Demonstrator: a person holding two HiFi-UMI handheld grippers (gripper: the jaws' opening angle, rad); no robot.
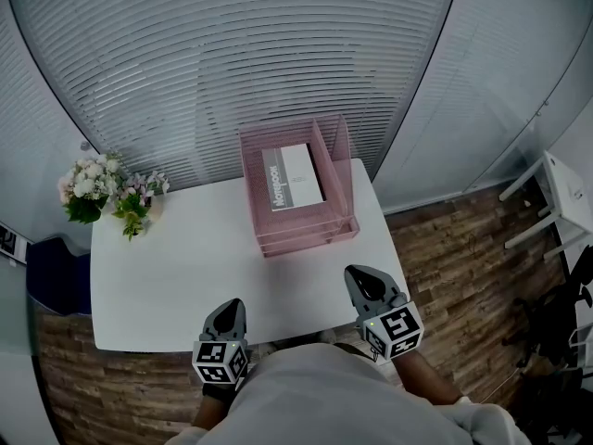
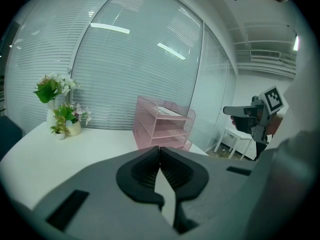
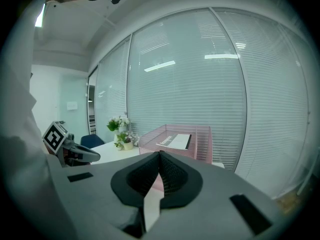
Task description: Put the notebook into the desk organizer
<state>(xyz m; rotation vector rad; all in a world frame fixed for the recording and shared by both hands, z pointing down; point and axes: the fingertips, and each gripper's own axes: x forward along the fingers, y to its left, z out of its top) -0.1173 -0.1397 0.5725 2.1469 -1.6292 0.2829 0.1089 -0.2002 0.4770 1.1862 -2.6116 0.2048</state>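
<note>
left gripper (image 1: 233, 305): jaws closed, empty | right gripper (image 1: 357, 274): jaws closed, empty | notebook (image 1: 293, 176): lies in desk organizer (image 1: 341, 153) top tray

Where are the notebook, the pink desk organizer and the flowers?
notebook (image 1: 302, 175): head view, middle of its white cover.
desk organizer (image 1: 310, 236): head view, front rim of a lower tray.
flowers (image 1: 87, 185): head view, white blooms of the larger bunch.
</note>
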